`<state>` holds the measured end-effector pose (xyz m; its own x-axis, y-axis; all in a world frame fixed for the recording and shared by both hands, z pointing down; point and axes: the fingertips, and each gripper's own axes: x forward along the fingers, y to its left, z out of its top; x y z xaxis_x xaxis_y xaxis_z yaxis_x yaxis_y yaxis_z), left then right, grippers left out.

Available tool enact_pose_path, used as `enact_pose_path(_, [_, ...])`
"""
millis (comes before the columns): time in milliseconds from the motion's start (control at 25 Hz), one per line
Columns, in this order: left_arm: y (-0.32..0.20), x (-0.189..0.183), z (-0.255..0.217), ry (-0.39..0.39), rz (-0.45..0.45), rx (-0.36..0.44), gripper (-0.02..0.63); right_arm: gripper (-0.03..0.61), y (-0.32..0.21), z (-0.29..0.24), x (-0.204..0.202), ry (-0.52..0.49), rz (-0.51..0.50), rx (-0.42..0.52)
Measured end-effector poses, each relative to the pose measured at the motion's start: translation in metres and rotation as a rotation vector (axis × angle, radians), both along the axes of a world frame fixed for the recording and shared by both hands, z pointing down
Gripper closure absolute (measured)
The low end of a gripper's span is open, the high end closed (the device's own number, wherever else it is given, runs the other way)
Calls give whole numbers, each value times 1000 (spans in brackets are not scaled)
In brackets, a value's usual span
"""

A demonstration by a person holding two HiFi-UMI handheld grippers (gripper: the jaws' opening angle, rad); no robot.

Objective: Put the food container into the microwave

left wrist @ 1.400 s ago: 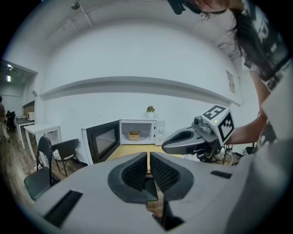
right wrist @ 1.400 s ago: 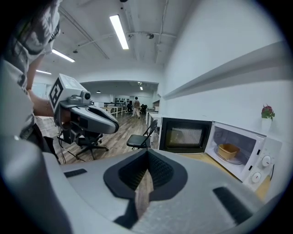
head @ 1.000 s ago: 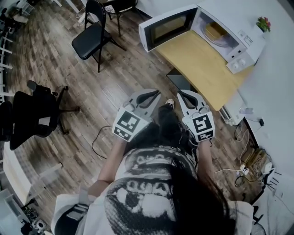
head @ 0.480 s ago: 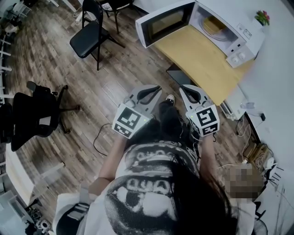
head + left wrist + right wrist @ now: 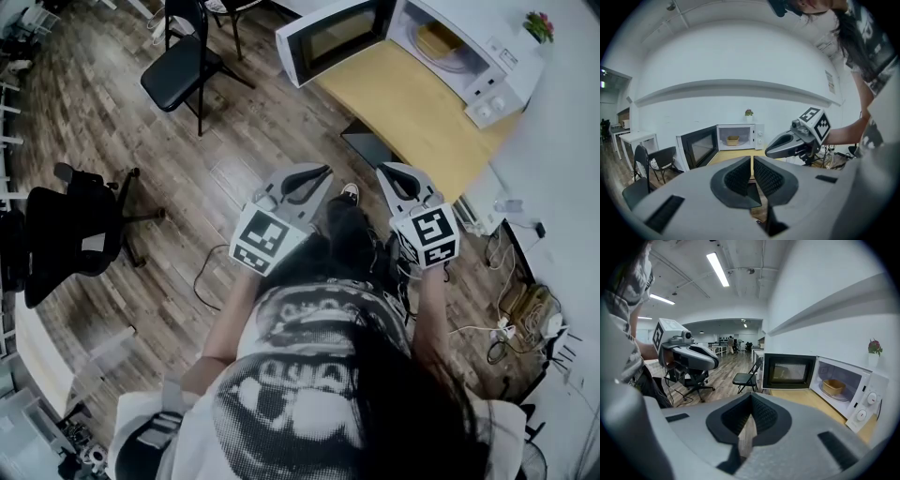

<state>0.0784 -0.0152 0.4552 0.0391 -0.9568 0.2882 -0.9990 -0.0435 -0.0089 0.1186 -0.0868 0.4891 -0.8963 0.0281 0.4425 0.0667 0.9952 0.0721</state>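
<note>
Wood-plank floor, white wall behind the wooden table. Black folding chair left of table, office chair further left. Ceiling strip lights on.

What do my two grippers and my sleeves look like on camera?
The left gripper and the right gripper are both light grey, wedge-shaped shells with black ribbed pads. Each carries a white cube printed with black square markers. The person wears a pale, short-sleeved T-shirt with a dark print.

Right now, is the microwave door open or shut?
Open. The door is swung out to the side, and the food container shows inside the microwave.
</note>
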Motion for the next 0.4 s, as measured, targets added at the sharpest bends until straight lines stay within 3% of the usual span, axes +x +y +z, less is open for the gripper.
enact_pose_path(400, [-2, -2, 4, 4, 13, -7, 598, 574, -5, 7, 1, 16, 18, -8])
